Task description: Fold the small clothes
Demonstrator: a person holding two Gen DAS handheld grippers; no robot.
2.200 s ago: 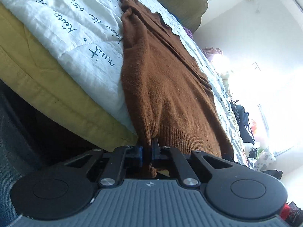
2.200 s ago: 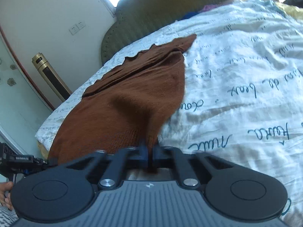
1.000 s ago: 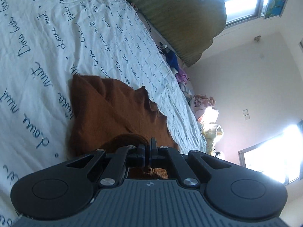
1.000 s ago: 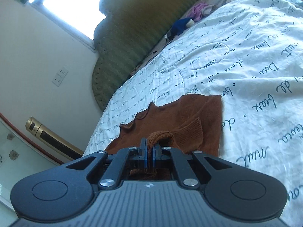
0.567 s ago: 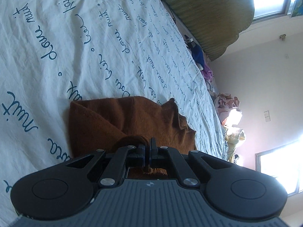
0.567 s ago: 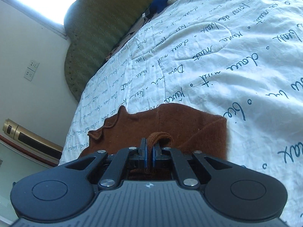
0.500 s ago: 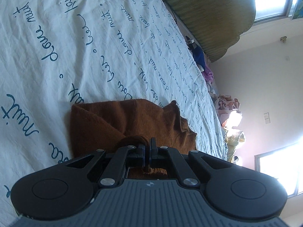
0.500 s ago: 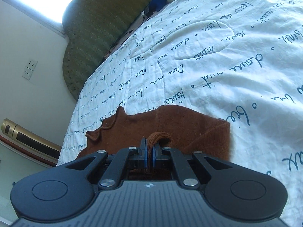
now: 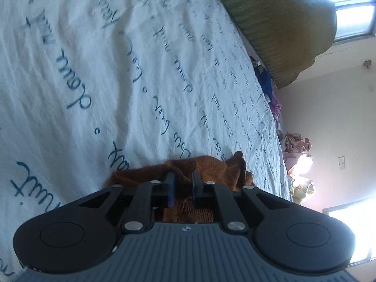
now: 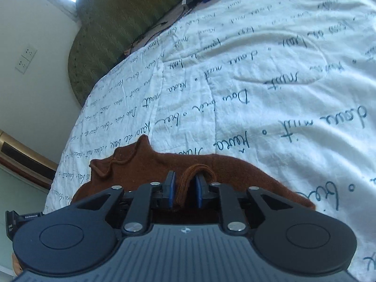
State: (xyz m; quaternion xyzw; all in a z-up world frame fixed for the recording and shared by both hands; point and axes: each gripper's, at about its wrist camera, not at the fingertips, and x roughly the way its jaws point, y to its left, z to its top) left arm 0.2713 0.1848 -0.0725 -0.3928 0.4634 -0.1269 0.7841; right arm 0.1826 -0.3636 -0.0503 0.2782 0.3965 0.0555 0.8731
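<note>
Brown knitted sweater, folded, on a white quilt printed with script.

The brown knitted sweater (image 10: 145, 164) lies doubled over on the white quilt (image 10: 258, 70), its far edge running roughly straight across the quilt, away from the quilt's visible side edge. A wavy, scalloped edge shows at one end (image 9: 237, 164). A raised loop of ribbed hem (image 10: 198, 168) stands up from the near edge of the top layer; the rest lies flat, with soft creases.

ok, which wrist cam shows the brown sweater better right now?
Right wrist. The brown sweater spreads across the frame, scalloped edge and a fold between the right gripper's open jaws visible. Left wrist shows only a bunched patch mostly behind the left gripper.
</note>
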